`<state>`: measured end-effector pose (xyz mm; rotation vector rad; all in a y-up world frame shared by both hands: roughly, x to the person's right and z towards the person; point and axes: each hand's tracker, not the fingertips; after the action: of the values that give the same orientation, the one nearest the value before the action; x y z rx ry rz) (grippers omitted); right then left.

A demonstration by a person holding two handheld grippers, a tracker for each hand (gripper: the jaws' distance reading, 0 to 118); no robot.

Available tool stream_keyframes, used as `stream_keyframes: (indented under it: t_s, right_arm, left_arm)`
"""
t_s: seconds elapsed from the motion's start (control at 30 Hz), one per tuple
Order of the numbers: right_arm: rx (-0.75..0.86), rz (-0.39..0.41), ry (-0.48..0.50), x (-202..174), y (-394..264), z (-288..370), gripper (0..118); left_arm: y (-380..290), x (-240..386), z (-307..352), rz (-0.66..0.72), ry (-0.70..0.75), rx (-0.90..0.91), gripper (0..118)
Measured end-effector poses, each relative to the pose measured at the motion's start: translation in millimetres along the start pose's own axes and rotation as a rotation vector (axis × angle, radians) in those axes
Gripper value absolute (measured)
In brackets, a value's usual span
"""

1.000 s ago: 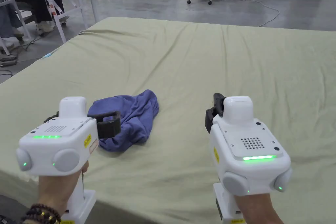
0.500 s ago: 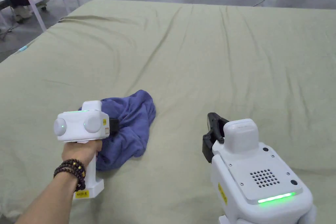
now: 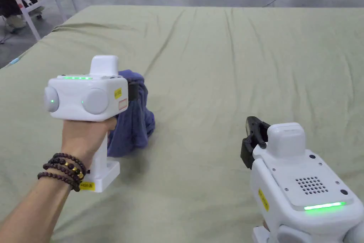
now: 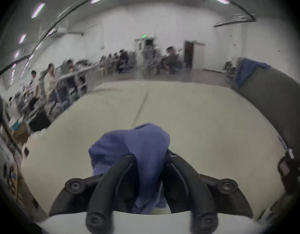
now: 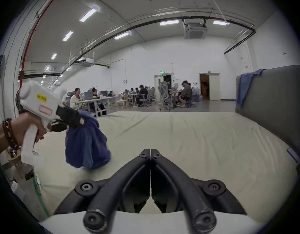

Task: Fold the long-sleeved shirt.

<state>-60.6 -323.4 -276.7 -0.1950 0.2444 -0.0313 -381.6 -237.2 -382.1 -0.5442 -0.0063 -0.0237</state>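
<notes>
A: Item one, nearest: right gripper [image 3: 253, 137], low over the bed's near right part. Condition?

B: Jaws pressed tip to tip with nothing between them, as its own view [image 5: 150, 152] shows.

A: Item two: left gripper [image 3: 132, 90], in the left hand [image 3: 85, 135], beaded bracelets [image 3: 62, 170] at the wrist.

B: Clamped on the blue long-sleeved shirt [image 3: 133, 122]. Left gripper view: cloth bunched between both jaws [image 4: 150, 155].

A: Shirt's appearance and place?

B: Crumpled, deep blue-violet, hanging as a bundle from the jaws, its lower end touching or just above the pale green bed sheet [image 3: 231, 58]; I cannot tell which. Right gripper view shows the drape side-on [image 5: 86, 144].

A: Farther off?

B: Gripper views add a grey headboard [image 5: 272, 102] with a blue cloth [image 5: 245, 85] over its top, and people seated at desks [image 5: 112, 99].
</notes>
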Motion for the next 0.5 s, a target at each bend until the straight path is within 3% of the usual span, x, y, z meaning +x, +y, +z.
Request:
stream_keyframes:
  t_s: [0.2,0.37,0.5]
  right_arm:
    - [0.056,-0.055,-0.166,78.6,19.4,59.2,0]
    - [0.066,-0.043,-0.344,140.6,19.9,106.9,0]
    - [0.016,-0.081,-0.436,181.9,17.9,127.3,0]
  left_arm:
    - [10.9,178.2,-6.7,-0.149,-0.234,0.026,21]
    - [-51.7,334.3,-50.8,-0.175,-0.457,-0.104,21]
    - [-110.1,416.8,-78.7,-0.206,-0.572,-0.192,21]
